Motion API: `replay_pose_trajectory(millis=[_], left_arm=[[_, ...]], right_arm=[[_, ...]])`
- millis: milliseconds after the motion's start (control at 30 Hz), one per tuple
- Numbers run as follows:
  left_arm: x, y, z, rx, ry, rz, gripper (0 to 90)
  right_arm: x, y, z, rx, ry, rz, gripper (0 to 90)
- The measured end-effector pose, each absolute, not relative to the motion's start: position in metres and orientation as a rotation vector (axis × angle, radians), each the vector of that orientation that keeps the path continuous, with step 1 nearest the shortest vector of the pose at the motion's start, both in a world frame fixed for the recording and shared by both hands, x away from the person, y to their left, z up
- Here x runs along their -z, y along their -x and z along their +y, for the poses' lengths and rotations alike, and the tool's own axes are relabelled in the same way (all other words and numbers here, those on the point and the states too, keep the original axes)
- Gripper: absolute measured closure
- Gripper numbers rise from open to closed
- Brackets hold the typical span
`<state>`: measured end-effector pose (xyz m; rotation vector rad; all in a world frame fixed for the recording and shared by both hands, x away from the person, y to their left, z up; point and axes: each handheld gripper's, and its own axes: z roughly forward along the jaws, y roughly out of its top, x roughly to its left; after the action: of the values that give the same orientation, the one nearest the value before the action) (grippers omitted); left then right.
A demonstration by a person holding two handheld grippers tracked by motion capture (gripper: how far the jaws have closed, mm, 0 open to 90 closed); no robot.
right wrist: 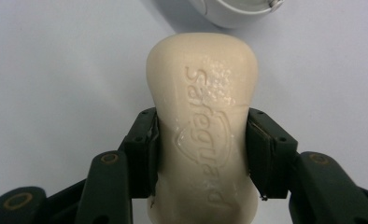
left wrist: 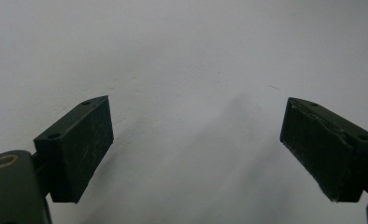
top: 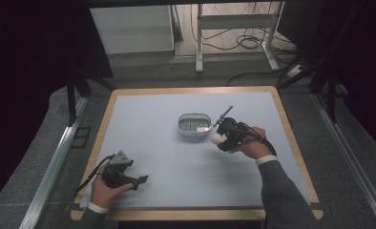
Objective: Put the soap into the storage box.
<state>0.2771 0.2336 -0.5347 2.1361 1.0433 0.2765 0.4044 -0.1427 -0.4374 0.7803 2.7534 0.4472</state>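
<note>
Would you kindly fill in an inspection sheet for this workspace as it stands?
Surface: pale blue mat on a wood-edged table.
Job's things: cream soap bar; white soap dish, apart from the bar.
Clutter: nothing seen.
Grippers: right claw shut on the soap bar's sides beside the dish; left claw open over bare mat.
Cables: one trails from each claw; more lie on the floor beyond the table.
Surroundings: white frame legs, dark curtains.
</note>
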Motion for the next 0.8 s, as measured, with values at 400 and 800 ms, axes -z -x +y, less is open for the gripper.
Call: replay_pose_trajectory(millis=[400,800], left_arm=[[0.535,-0.277,0.234,-0.275,-2.141,1.041,10.0],[0.535,-0.277,0.233,-0.272,-2.131,1.041,10.0]], right_arm=[[0.438,-0.421,-0.136,-0.456,-0.779,2.751,49.3],[0.435,-0.429,-0.129,-0.475,-0.756,2.750,49.3]])
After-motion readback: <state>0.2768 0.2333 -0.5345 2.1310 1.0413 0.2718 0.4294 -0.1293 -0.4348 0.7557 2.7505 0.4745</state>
